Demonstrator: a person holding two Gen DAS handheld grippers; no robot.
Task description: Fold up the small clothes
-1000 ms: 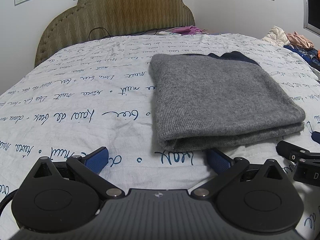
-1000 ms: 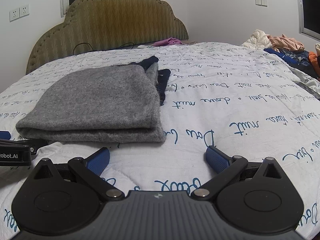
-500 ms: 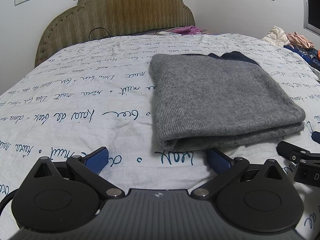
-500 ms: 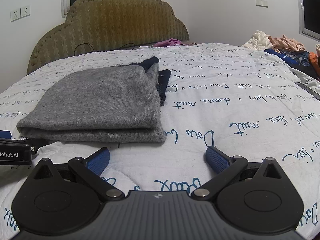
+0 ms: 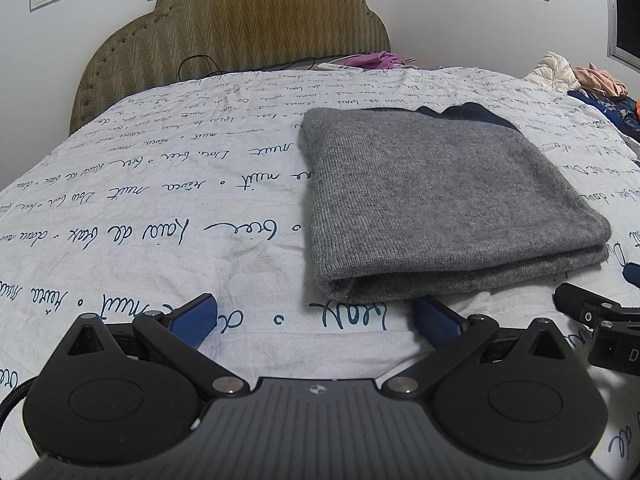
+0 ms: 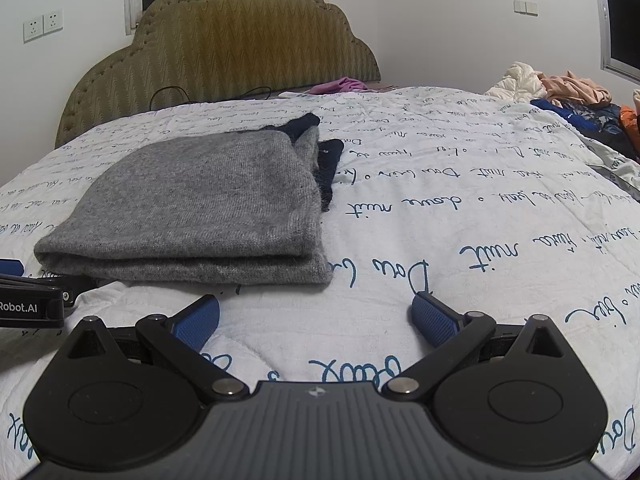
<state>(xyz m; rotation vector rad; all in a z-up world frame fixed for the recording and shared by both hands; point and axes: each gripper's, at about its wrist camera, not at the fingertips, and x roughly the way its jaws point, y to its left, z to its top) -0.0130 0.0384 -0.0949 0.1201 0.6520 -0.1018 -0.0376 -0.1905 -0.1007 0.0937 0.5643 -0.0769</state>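
A grey knit garment lies folded in a neat rectangle on the white bedspread, with a dark navy edge showing at its far end. It also shows in the right wrist view. My left gripper is open and empty, low over the bed just in front of the fold's near left corner. My right gripper is open and empty, just in front of the fold's near right corner. Each gripper shows at the edge of the other's view, the right one and the left one.
The bed has a white cover with blue script and an olive padded headboard. A pile of loose clothes lies at the far right edge. A purple cloth and a black cable lie by the headboard.
Both grippers have stayed open and nearly still. The right wrist view has lifted slightly. The folded garment has not moved.
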